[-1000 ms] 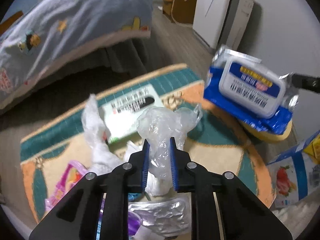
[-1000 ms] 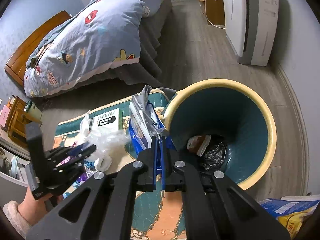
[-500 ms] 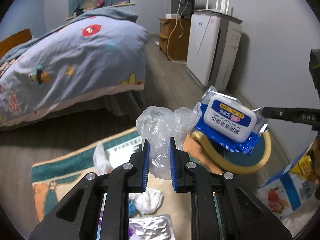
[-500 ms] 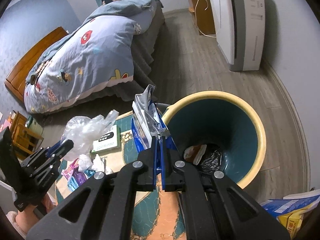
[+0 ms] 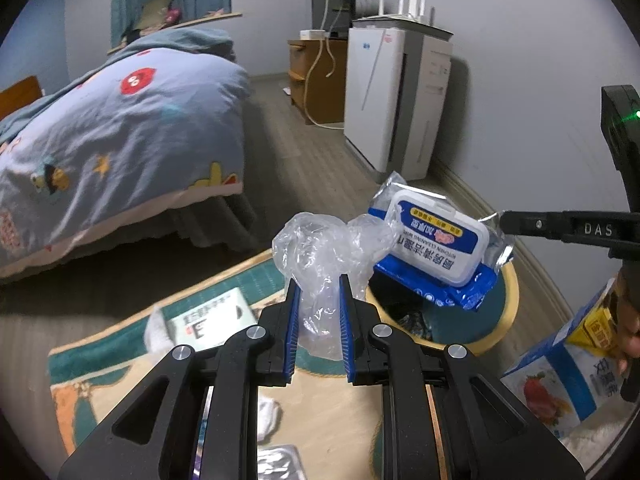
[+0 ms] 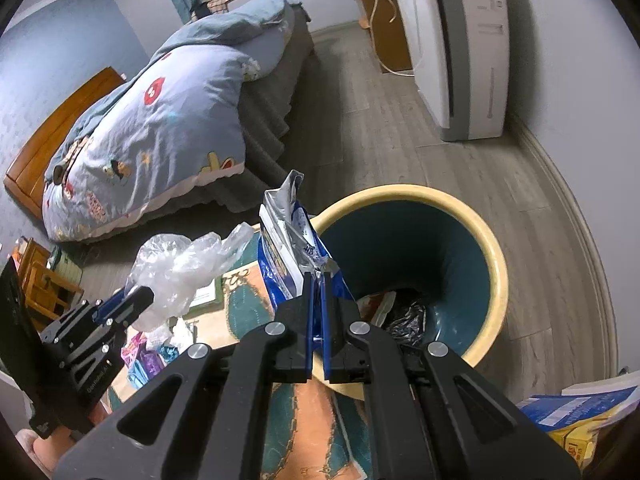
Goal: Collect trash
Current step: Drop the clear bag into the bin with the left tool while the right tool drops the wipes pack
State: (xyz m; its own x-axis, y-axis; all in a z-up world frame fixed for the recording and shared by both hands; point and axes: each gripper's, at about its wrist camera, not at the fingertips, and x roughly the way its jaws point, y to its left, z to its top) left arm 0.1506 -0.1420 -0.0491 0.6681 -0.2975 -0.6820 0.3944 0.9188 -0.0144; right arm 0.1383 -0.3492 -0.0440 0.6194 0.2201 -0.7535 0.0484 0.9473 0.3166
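Clear plastic bag [image 5: 320,252]: crumpled, pinched between the blue pads of the left gripper [image 5: 317,308], bulging above and ahead of the fingertips, clear of the floor. Seen from the right wrist, the same bag [image 6: 176,268] sits left of the right gripper.

Wet-wipe pack [image 6: 292,252]: blue and silver with a white lid; its foil edge is clamped in the fully closed right gripper [image 6: 317,312]. The pack stands up ahead of the fingertips, beside the near left rim of the bin. From the left wrist, the pack [image 5: 436,240] hangs ahead and right of the left gripper, above the bin, nearly touching the bag.

Waste bin [image 6: 496,264]: round, cream rim, teal inside; directly ahead and right of the right gripper. Dark crumpled wrapper [image 6: 404,316] and a pale scrap lie at its bottom.

Rug [image 5: 100,364]: teal and orange pattern, under both grippers.

Loose litter on rug, below and left of the left gripper: green-edged white box [image 5: 208,320], white tissue wads [image 5: 268,416], silver foil packet [image 5: 280,460] at the lower edge; details blurred.

Carton [image 5: 560,380]: blue and white with fruit print, low at the far right of the left gripper.

Bed [image 6: 160,120]: blue cartoon-print quilt, beyond and left of both grippers.

White appliance [image 6: 460,48]: upright, against the wall, ahead and right.
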